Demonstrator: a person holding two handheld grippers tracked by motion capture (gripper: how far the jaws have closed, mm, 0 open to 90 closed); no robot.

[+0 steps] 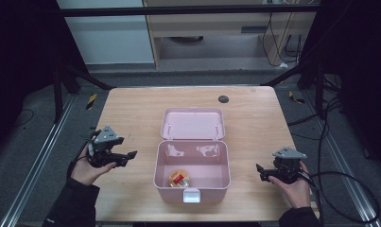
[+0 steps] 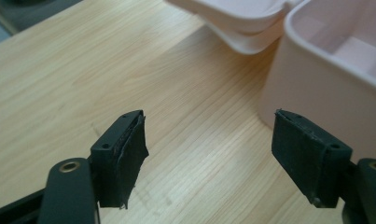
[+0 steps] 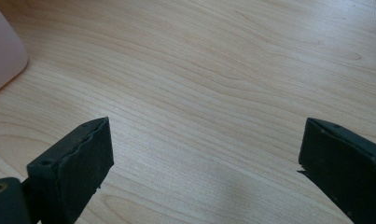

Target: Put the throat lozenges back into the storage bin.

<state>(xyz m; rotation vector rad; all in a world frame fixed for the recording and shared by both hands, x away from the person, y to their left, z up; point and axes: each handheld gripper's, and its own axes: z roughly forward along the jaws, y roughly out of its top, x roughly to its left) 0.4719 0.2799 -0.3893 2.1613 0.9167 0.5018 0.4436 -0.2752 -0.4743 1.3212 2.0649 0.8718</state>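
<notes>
A pink plastic box [image 1: 192,189] stands open in the middle of the wooden table [image 1: 131,113], its lid [image 1: 193,124] laid back flat behind it. Inside, at the front left, lies a small yellow item with a red part [image 1: 179,179]. My left gripper [image 1: 129,156] is held above the table to the left of the box, open and with nothing between its jaws; the left gripper view has the box wall [image 2: 316,88] just to the right of the jaws. My right gripper [image 1: 260,171] hovers right of the box, open and empty, with a pink box corner [image 3: 3,51] at that view's left edge.
A dark round hole or grommet [image 1: 223,99] sits near the table's far edge. Cables [image 1: 349,189] trail over the floor at the right. Metal frame rails [image 1: 37,156] run along both sides of the table. Bare wood lies around each gripper.
</notes>
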